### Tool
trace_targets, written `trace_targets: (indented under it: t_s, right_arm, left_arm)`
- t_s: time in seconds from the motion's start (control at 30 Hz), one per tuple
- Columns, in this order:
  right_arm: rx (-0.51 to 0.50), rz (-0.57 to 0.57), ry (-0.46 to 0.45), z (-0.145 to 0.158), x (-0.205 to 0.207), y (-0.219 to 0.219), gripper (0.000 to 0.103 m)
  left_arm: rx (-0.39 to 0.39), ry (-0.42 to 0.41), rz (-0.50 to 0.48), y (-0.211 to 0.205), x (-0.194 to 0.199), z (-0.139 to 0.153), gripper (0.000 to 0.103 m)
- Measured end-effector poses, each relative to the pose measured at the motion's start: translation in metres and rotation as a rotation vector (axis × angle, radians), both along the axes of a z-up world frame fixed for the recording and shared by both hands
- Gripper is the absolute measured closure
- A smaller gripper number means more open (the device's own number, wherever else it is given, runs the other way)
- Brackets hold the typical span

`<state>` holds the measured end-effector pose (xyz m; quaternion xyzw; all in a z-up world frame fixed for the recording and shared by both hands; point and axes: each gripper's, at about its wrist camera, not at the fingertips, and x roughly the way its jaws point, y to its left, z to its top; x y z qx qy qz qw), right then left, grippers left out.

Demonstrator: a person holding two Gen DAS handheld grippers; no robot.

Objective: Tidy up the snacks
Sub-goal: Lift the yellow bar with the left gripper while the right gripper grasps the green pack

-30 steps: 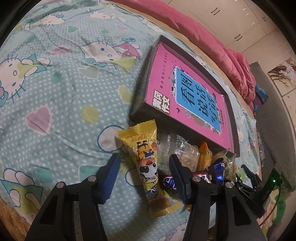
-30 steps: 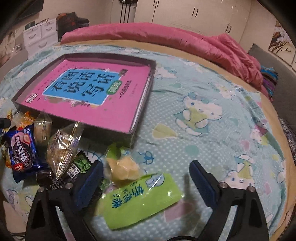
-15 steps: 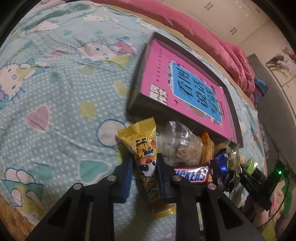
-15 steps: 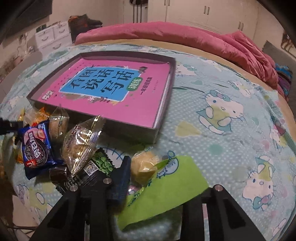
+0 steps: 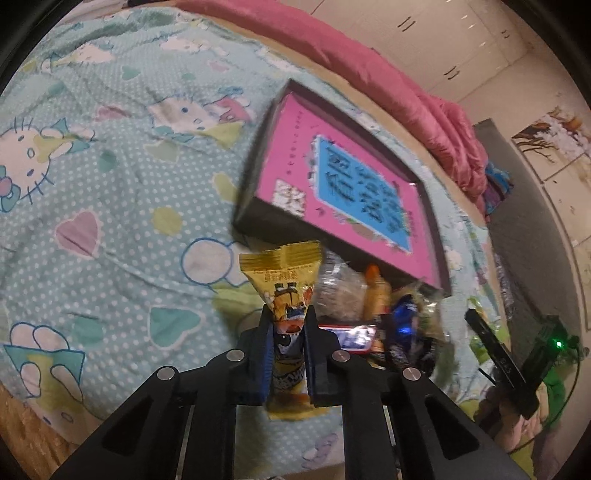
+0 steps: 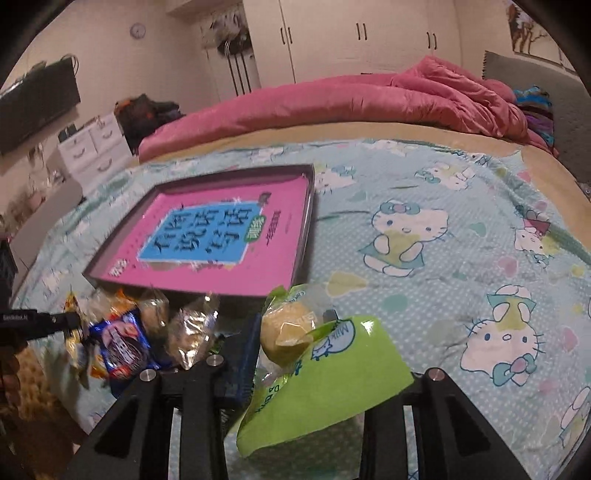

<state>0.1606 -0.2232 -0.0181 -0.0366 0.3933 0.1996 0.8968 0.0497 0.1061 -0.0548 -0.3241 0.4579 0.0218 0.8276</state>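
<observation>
My left gripper (image 5: 289, 325) is shut on a yellow snack packet (image 5: 286, 277) and holds it upright above the bedspread. My right gripper (image 6: 328, 350) is shut on a green milk-snack packet (image 6: 325, 384), lifted and tilted. A dark shallow box (image 5: 258, 177) with a pink book (image 5: 347, 184) inside lies just beyond; it also shows in the right wrist view (image 6: 308, 229). A pile of snacks lies in front of the box: a blue cookie packet (image 6: 122, 343), clear wrapped cakes (image 6: 192, 328), a red bar (image 5: 351, 336).
The bed has a blue cartoon-cat spread (image 6: 443, 240) and a pink quilt (image 6: 351, 99) along the far side. White drawers (image 6: 92, 147) and wardrobes (image 6: 351, 33) stand beyond. The bed's front edge (image 5: 22, 424) is near my left gripper.
Both grippers closed on their packets and lifted them off the bedspread. The views tilted up and drew back a little from the box.
</observation>
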Motion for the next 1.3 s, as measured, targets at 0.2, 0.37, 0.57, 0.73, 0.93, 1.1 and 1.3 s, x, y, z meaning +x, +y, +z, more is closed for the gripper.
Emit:
trace_targets:
  t_s: [0.2,0.37,0.57,0.73,0.93,1.1,1.3]
  right_arm:
    - [0.017,-0.008,-0.001,0.006,-0.001,0.004,0.069]
    - [0.027,0.007,-0.004,0.010,-0.005,0.009,0.069]
    - [0.025,0.031,-0.012,0.015,-0.005,0.022,0.069]
    - [0.026,0.049,-0.025,0.020,-0.003,0.034,0.069]
    - [0.028,0.071,-0.032,0.025,0.000,0.047,0.069]
    - [0.041,0.066,-0.032,0.027,0.005,0.053,0.069]
    - [0.052,0.064,-0.044,0.034,0.014,0.060,0.069]
  left_arm:
    - [0.028,-0.065,-0.012,-0.006,-0.005,0.021,0.089]
    - [0.023,-0.093,0.003,-0.002,-0.008,0.032,0.089]
    - [0.041,-0.136,0.021,0.000,-0.005,0.047,0.089]
    - [0.057,-0.157,0.038,0.004,0.001,0.058,0.089]
    - [0.080,-0.174,0.038,0.003,0.012,0.068,0.089]
    - [0.089,-0.183,0.032,0.001,0.022,0.073,0.089]
    - [0.088,-0.176,0.031,0.001,0.045,0.077,0.089]
